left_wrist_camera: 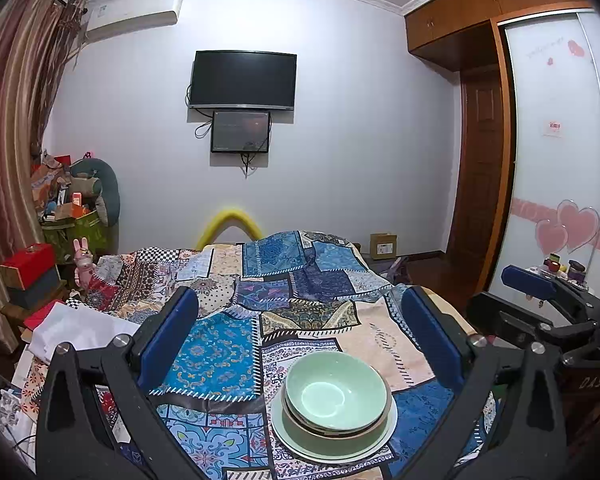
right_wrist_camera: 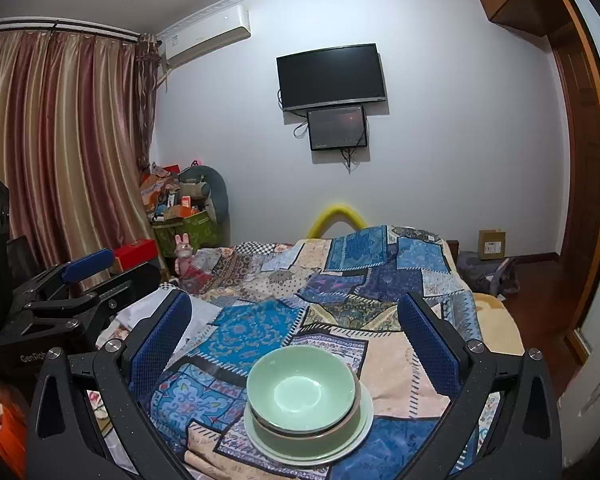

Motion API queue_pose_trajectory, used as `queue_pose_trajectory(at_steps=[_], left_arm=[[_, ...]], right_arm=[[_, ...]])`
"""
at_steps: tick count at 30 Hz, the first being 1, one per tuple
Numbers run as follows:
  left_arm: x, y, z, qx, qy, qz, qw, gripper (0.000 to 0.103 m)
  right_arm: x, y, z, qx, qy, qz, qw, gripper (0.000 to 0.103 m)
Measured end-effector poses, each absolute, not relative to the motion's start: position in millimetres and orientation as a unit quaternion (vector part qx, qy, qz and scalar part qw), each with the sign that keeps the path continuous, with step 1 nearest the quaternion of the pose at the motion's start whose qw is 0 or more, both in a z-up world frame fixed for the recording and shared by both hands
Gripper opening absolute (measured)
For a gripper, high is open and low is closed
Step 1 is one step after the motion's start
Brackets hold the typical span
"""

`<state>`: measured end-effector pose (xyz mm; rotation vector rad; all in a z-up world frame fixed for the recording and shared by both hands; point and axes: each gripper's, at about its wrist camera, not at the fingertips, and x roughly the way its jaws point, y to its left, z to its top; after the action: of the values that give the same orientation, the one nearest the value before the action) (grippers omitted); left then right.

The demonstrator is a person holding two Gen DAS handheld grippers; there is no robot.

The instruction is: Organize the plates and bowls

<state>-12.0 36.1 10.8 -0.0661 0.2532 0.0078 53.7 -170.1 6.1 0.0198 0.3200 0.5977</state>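
A stack of green bowls (left_wrist_camera: 332, 396) rests on a pale green plate (left_wrist_camera: 332, 455) on the patchwork bedspread (left_wrist_camera: 220, 352). The top bowl is light green and empty. My left gripper (left_wrist_camera: 300, 296) is open, its blue pads wide apart above and behind the stack, touching nothing. In the right wrist view the same bowls (right_wrist_camera: 304, 396) and plate (right_wrist_camera: 312, 458) lie low between the fingers of my right gripper (right_wrist_camera: 295, 298), which is also open and holds nothing. Each gripper shows at the edge of the other's view: the right gripper (left_wrist_camera: 540, 292) and the left gripper (right_wrist_camera: 88, 268).
A white cloth (left_wrist_camera: 80, 328) lies on the bed's left side, with a red box (left_wrist_camera: 28, 264) and a green bag of clutter (left_wrist_camera: 76, 224) beyond it. The bed's right edge drops to a wooden floor with a cardboard box (right_wrist_camera: 492, 244). A wardrobe (left_wrist_camera: 556, 160) stands at right.
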Motion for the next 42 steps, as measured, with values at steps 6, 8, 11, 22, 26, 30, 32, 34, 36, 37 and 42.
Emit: queue_pose_trajectory(at_steps=[6,8,11,22,26,30,32,34,36,37,42], left_arm=[[-8.5,34.7,9.4,-0.029,0.129,0.004,0.991,0.103],[-7.9,33.5,9.1,-0.027,0.129,0.004,0.991,0.103],[-6.0,32.3,8.7,-0.026,0.130,0.004,0.991,0.103],[-2.1,32.1,6.0,-0.027,0.136,0.001,0.990,0.103],[-1.4,32.3,6.0,-0.028,0.136,0.000,0.990,0.103],[-0.3,32.7,5.4,-0.029,0.138,-0.001,0.990,0.103],[0.1,32.3,5.6,-0.030,0.138,-0.001,0.990,0.103],[1.3,32.5,5.9,-0.031,0.139,-0.004,0.990,0.103],[2.1,31.5,5.1,-0.031,0.140,-0.007,0.990,0.103],[2.1,31.3,4.9,-0.031,0.140,-0.008,0.990,0.103],[2.7,31.1,4.2,-0.033,0.140,-0.009,0.990,0.103]], right_arm=[[53.6,-172.9,6.0,0.016,0.158,0.292,0.943,0.103],[53.5,-173.6,6.3,0.018,0.159,0.292,0.943,0.103],[54.1,-174.4,5.9,0.019,0.160,0.291,0.943,0.103],[57.7,-177.6,4.8,0.025,0.165,0.288,0.943,0.103],[58.7,-178.1,3.9,0.027,0.167,0.288,0.943,0.103],[58.6,-178.2,3.9,0.027,0.168,0.288,0.943,0.103],[58.6,-178.2,3.7,0.027,0.168,0.288,0.942,0.103],[58.4,-178.4,3.6,0.026,0.168,0.288,0.943,0.103],[58.3,-178.6,3.3,0.026,0.168,0.288,0.943,0.103],[58.3,-178.5,3.3,0.026,0.168,0.288,0.942,0.103],[58.5,-178.9,3.6,0.025,0.169,0.288,0.942,0.103]])
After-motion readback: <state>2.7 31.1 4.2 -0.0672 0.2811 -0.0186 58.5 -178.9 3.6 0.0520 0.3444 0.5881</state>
